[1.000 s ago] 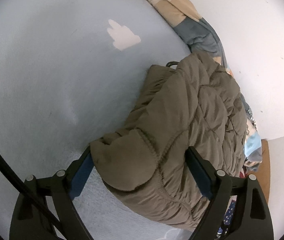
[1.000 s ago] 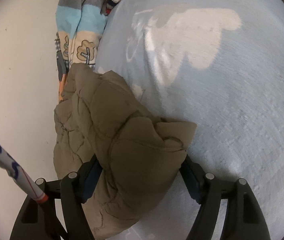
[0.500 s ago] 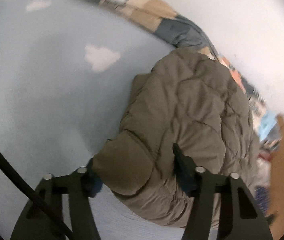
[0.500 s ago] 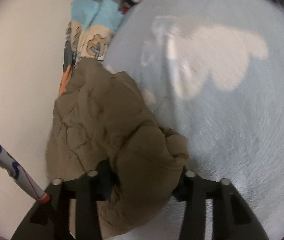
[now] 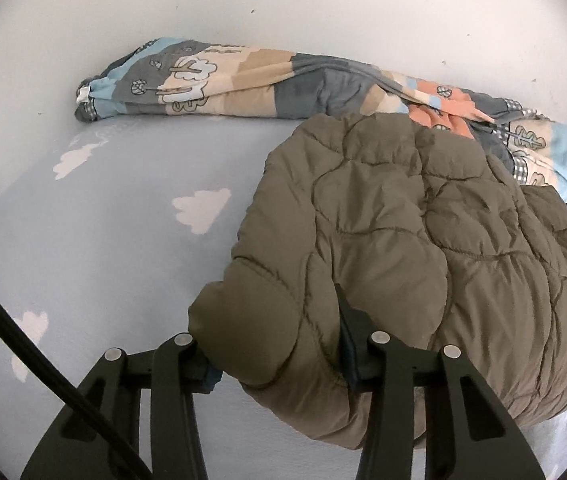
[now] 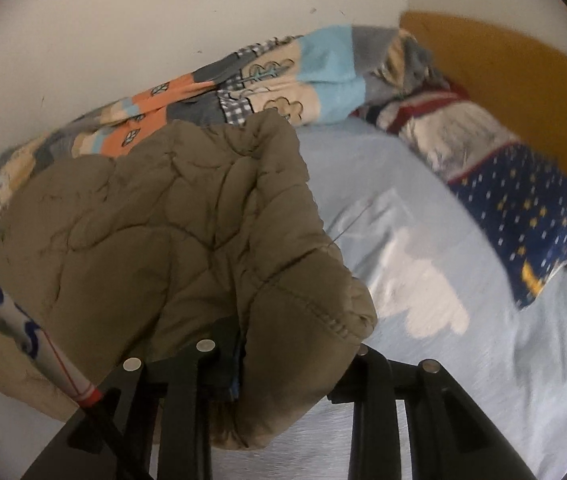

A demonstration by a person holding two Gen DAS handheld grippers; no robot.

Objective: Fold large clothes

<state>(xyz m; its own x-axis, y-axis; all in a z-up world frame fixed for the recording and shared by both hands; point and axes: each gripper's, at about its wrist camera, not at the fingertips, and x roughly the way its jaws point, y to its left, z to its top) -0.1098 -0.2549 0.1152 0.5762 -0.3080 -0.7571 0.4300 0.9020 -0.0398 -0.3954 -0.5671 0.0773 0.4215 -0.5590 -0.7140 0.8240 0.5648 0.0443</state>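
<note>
A puffy olive-brown quilted jacket lies bunched on the light blue bed sheet, close to the wall. My left gripper has a thick fold of the jacket's near left corner between its fingers; the jaws are closing and the pads press into the padding. In the right wrist view the jacket fills the left half. My right gripper pinches its stitched right corner, jaws closing, pads sunk into the cloth. Both held corners hang raised off the sheet.
A rolled patchwork quilt runs along the white wall behind the jacket. A dark blue star-patterned cloth and an orange-brown headboard stand at the right. A black cable crosses at left; a white rod leans at lower left.
Both grippers went from wide open around the jacket's corners to clamped on them. Both rose and rolled, so the wall and quilt now sit at the top.
</note>
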